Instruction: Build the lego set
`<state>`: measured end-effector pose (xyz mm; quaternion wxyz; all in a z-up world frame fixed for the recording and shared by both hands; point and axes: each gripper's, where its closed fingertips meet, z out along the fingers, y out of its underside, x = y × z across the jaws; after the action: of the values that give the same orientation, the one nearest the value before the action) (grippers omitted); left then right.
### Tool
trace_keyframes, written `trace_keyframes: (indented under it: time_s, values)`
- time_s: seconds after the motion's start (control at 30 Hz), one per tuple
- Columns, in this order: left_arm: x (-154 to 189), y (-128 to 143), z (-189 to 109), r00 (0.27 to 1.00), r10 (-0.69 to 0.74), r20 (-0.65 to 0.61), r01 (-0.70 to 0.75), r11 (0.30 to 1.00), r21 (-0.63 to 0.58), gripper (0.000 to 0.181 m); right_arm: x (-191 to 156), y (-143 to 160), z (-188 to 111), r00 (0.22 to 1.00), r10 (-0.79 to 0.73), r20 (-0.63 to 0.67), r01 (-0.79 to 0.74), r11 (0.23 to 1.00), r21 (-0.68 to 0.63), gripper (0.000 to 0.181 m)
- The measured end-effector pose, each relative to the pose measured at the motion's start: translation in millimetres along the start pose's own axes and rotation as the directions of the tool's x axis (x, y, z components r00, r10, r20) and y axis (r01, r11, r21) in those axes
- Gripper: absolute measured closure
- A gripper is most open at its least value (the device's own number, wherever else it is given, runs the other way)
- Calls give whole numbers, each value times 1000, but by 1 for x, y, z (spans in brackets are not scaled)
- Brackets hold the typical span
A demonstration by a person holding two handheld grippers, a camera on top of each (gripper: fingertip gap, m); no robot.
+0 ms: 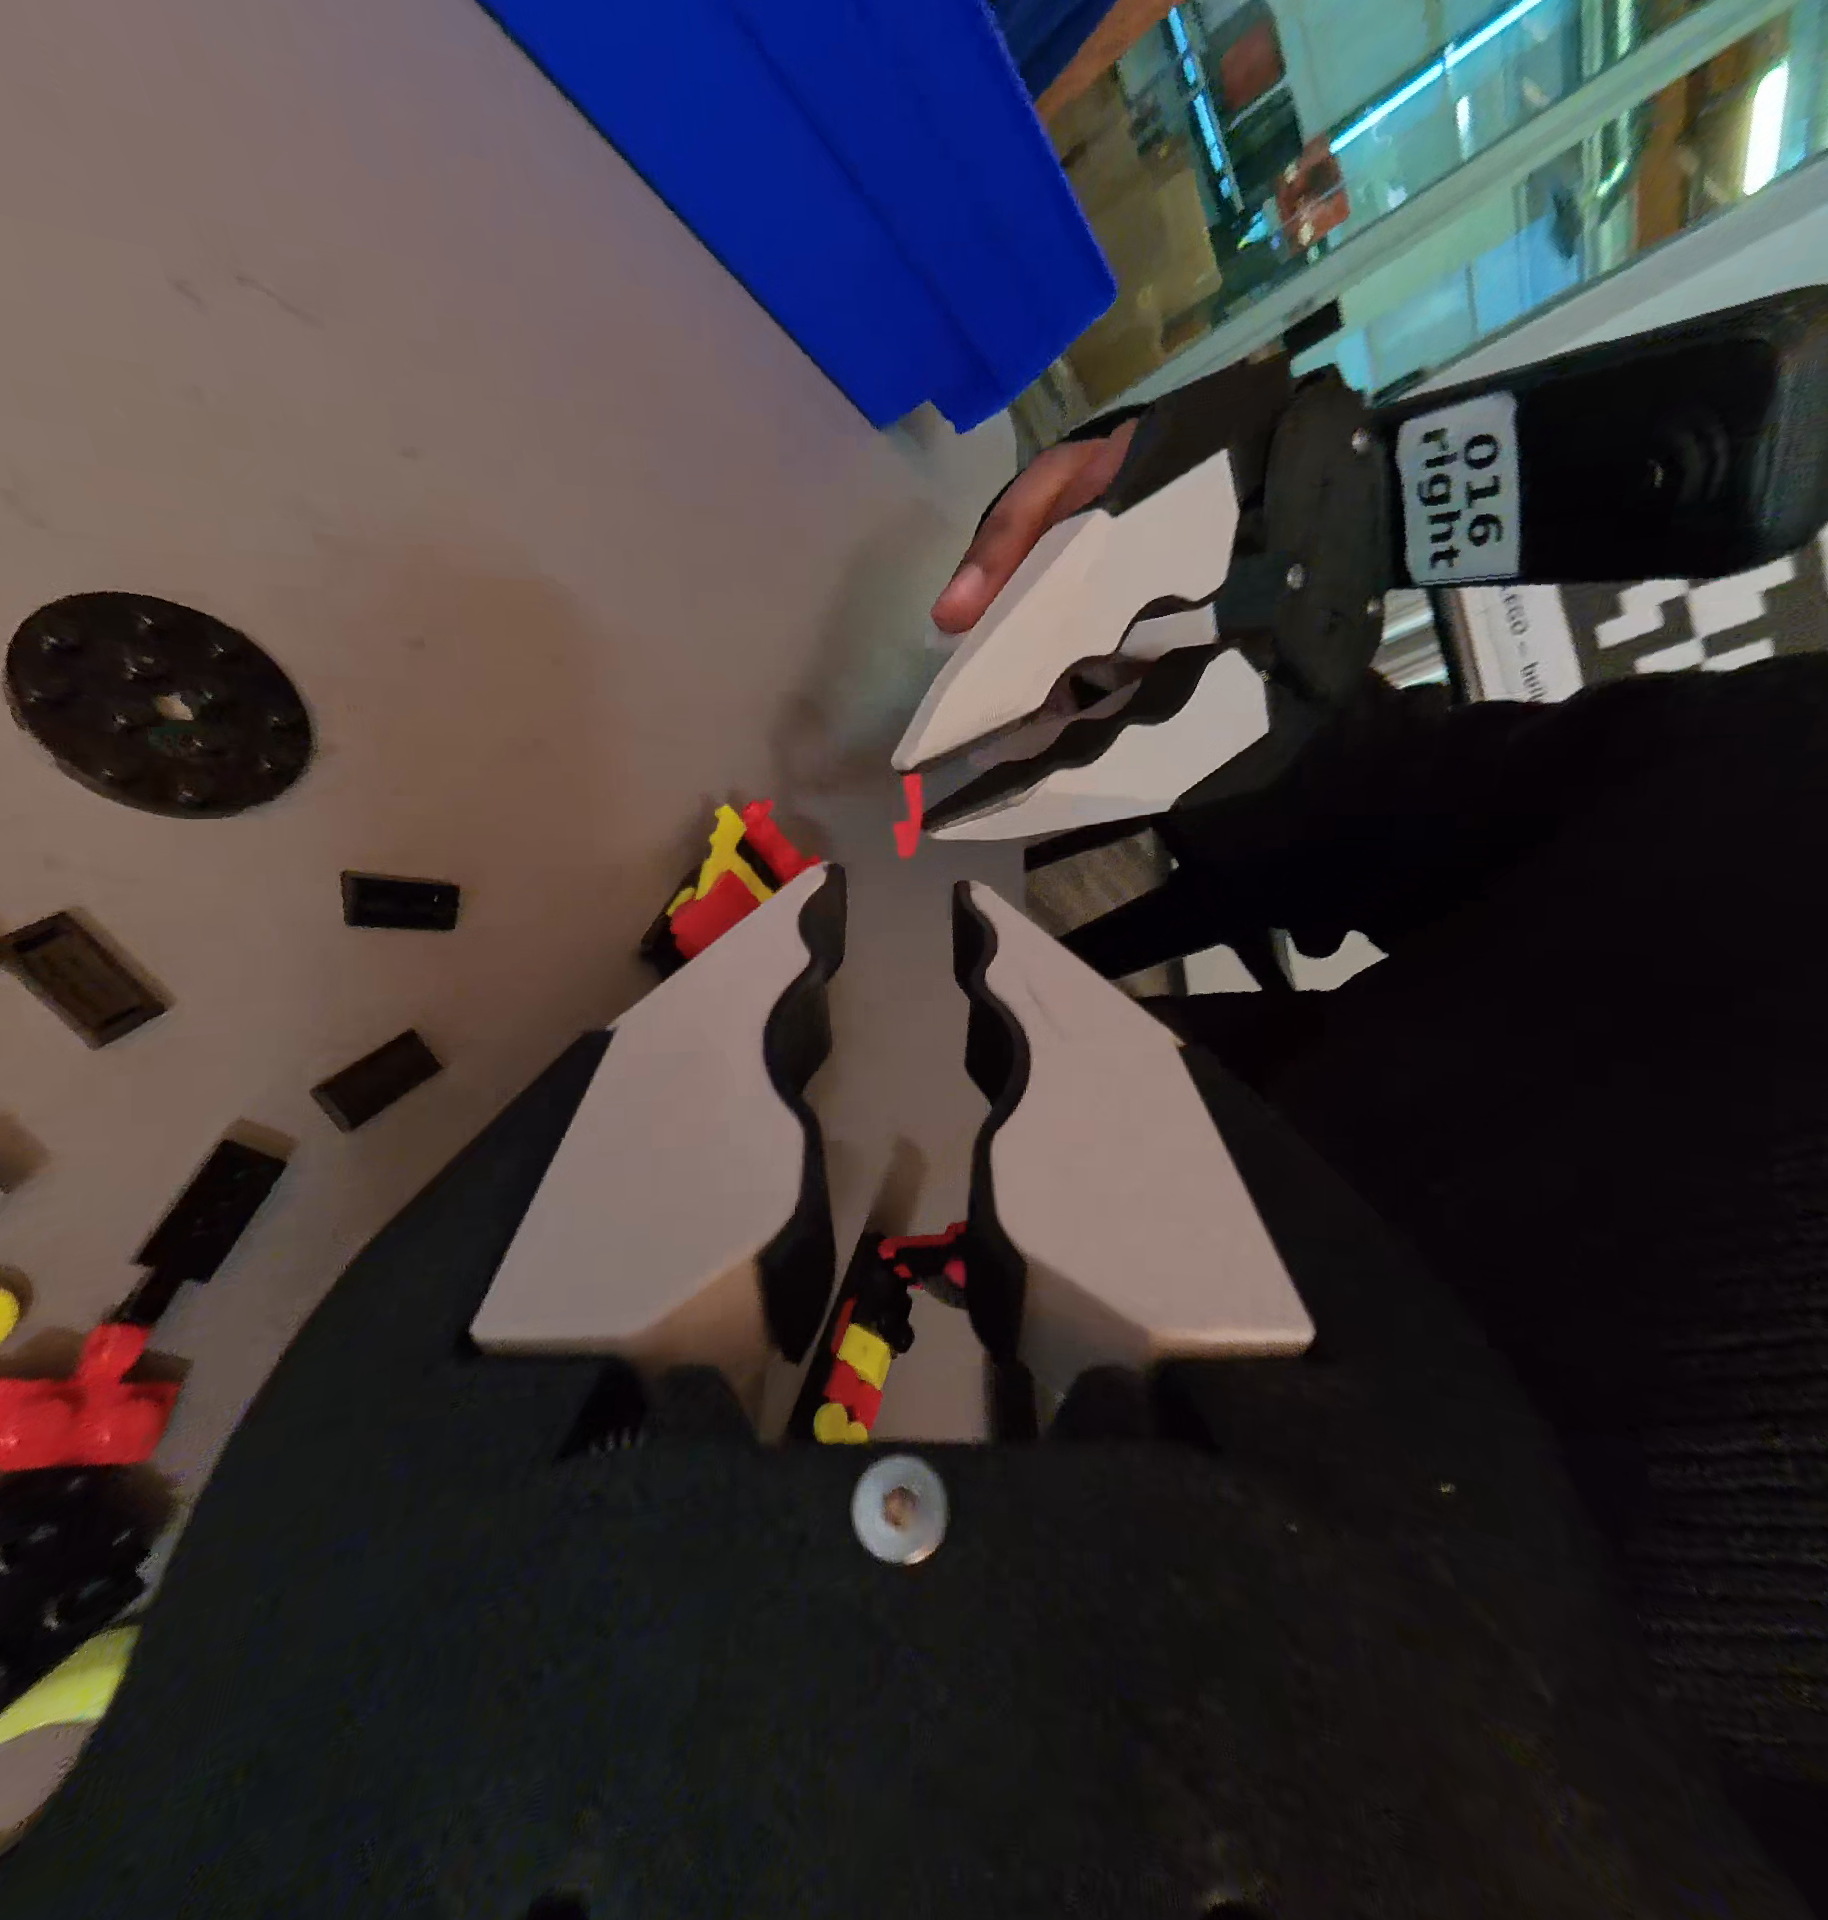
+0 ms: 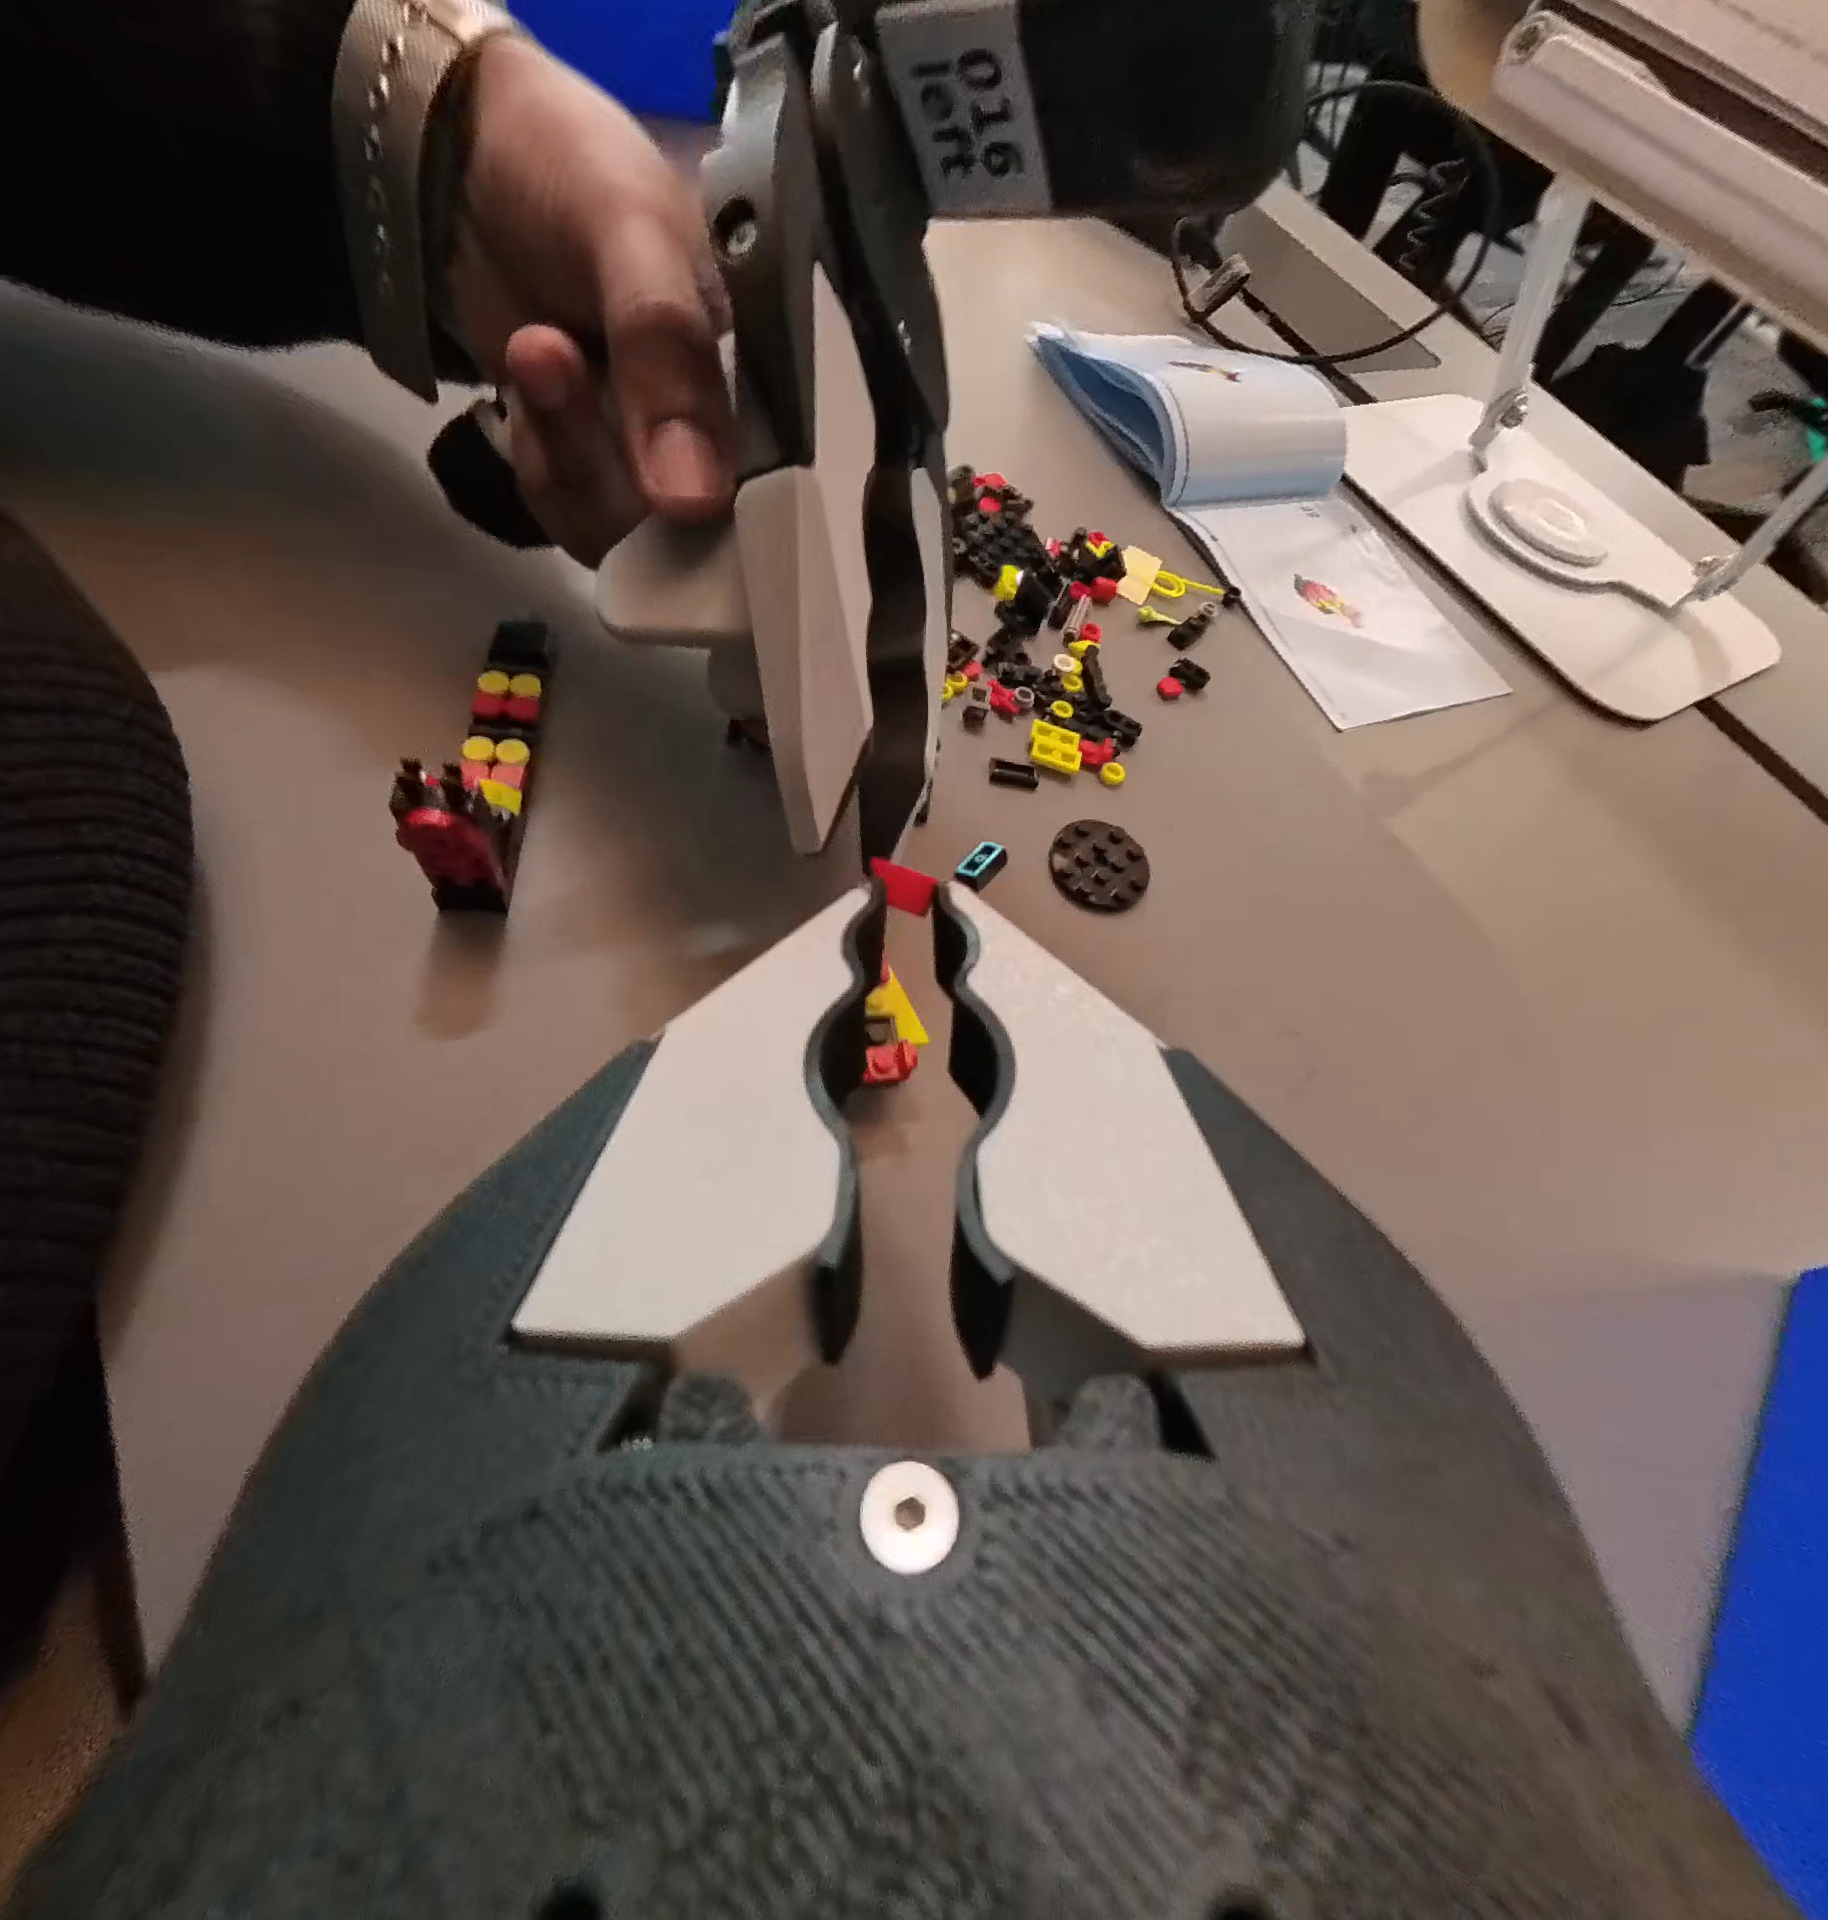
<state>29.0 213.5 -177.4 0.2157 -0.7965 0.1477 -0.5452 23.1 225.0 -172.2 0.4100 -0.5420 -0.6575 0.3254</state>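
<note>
My right gripper point(image 2: 907, 896) is shut on a small flat red piece point(image 2: 905, 885) at its fingertips, held above the table. In the left wrist view the right gripper point(image 1: 915, 802) comes in from the upper right with the red piece point(image 1: 909, 818) at its tip. My left gripper point(image 1: 899, 891) is open and empty, its tips just short of that piece. In the right wrist view the left gripper point(image 2: 889, 826) points down right behind the piece. A small red and yellow assembly point(image 2: 891, 1023) lies on the table under my right fingers; it also shows in the left wrist view point(image 1: 738, 883).
A long black build with red and yellow studs point(image 2: 484, 769) lies to the left. A pile of loose pieces point(image 2: 1055, 644), a round black plate point(image 2: 1097, 865) and an open booklet point(image 2: 1253, 468) lie beyond. A white stand base point(image 2: 1575, 561) sits far right, a blue bin point(image 2: 1783, 1558) near right.
</note>
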Motion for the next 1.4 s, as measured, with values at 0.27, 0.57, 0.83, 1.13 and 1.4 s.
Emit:
trace_keyframes:
  time_s: [0.27,0.57,0.83,1.13,1.4]
  values:
    - [10,-11,-3,994,-58,-97,65,995,70,162,4,-10,-3,989,142,37,-144,987,70,174]
    - [15,-14,-3,986,-78,-146,92,992,91,162,7,-14,-5,974,218,67,-224,970,97,174]
    - [17,-16,-3,981,-87,-174,105,989,101,164,7,-15,-5,965,249,85,-257,961,104,174]
    - [14,-22,-6,979,-94,-178,121,982,145,179,5,-17,-5,955,274,109,-286,952,111,174]
    - [13,-19,-5,975,-119,-189,143,982,123,180,4,-14,-6,968,225,107,-235,968,93,174]
